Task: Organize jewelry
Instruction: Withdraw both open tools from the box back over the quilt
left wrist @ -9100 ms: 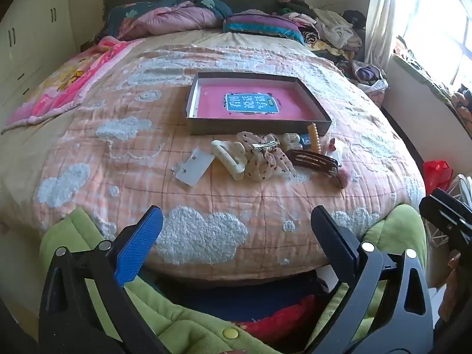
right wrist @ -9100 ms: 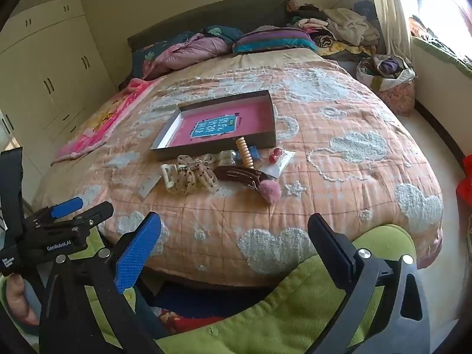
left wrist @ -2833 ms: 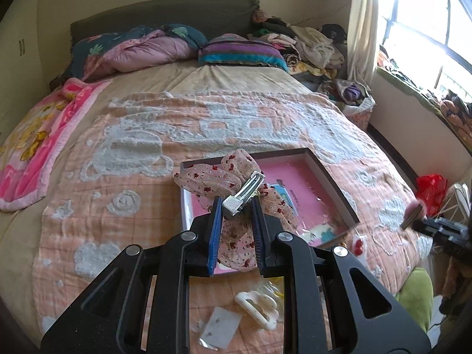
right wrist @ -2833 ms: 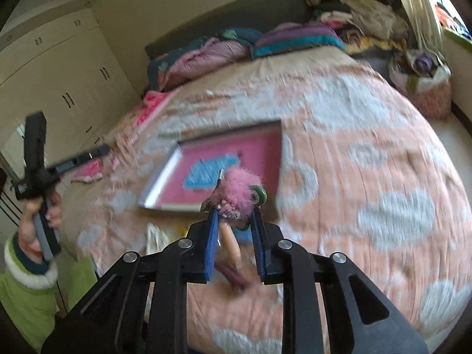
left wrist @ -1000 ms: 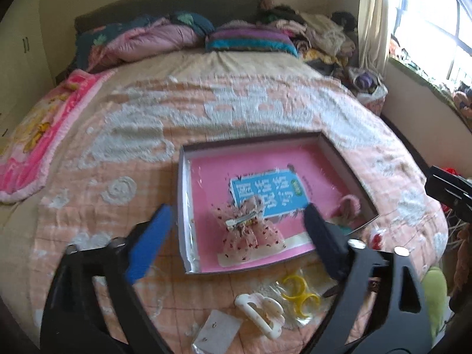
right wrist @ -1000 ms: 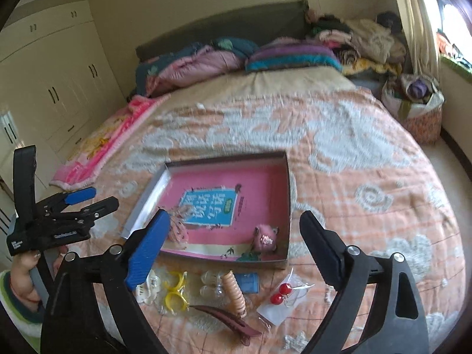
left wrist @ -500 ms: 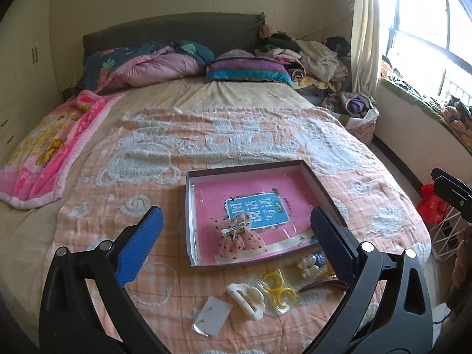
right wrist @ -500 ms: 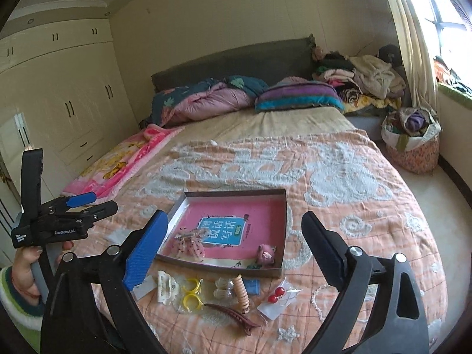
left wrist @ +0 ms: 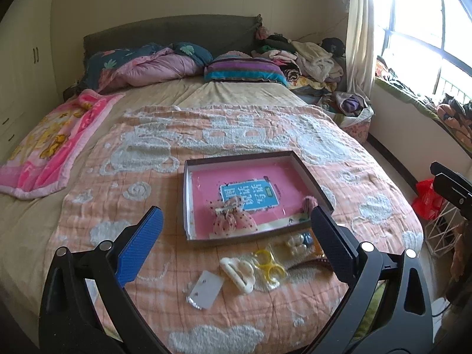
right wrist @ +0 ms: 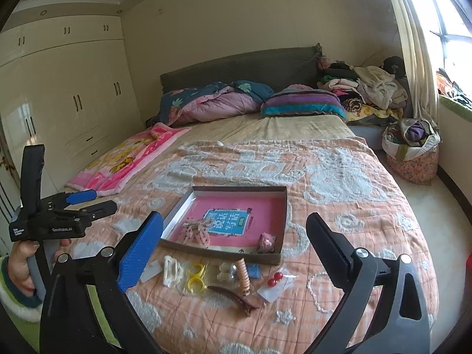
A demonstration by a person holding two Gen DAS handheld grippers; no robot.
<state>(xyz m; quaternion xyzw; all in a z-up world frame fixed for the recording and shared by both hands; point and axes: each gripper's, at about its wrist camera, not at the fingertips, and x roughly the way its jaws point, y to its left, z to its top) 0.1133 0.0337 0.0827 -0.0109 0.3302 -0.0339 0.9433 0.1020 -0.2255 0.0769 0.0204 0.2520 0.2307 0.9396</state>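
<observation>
- Right now both hand-held grippers are spread wide w/ nothing between the fingers: left hand-held gripper (left wrist: 234, 246) and right hand-held gripper (right wrist: 234, 243) both hover above the near edge of the bed (right wrist: 354, 183), well clear of the items.
- Task's things: box tray (right wrist: 282, 206) sits mid-blanket w/ the dotted bow clip (left wrist: 233, 219) and pink pom-pom piece (right wrist: 266, 241) already in it; the rest lies on the bed just in front of the tray.
- Risk 1: soft, lumpy blanket. Pressing down on the white claw clip (left wrist: 238, 270) could sink it into the fabric, so fingers may pinch cloth along w/ the clip & drag the neighbours.
- Risk 2: crowding. Yellow rings (left wrist: 270, 264) lie touching or nearly touching the claw clip, on what looks like a clear bag; grabbing one prob shifts the other.
- Risk 3: thin flat stuff. Earring card (left wrist: 205, 290) and red bead earrings (right wrist: 276, 278) on their card lie flush, so fingers may slide over them instead of getting under.
- Risk 4: brown hair clip (right wrist: 234, 295) is long & narrow; an off-centre pinch could make it swing & drop short of the tray.
- Risk 5: tray wall. A low carry could clip the front rim & shove the tray, esp. as it rests on a soft surface.
- Risk 6: both hand-held grippers working the same small cluster could bump each other.
</observation>
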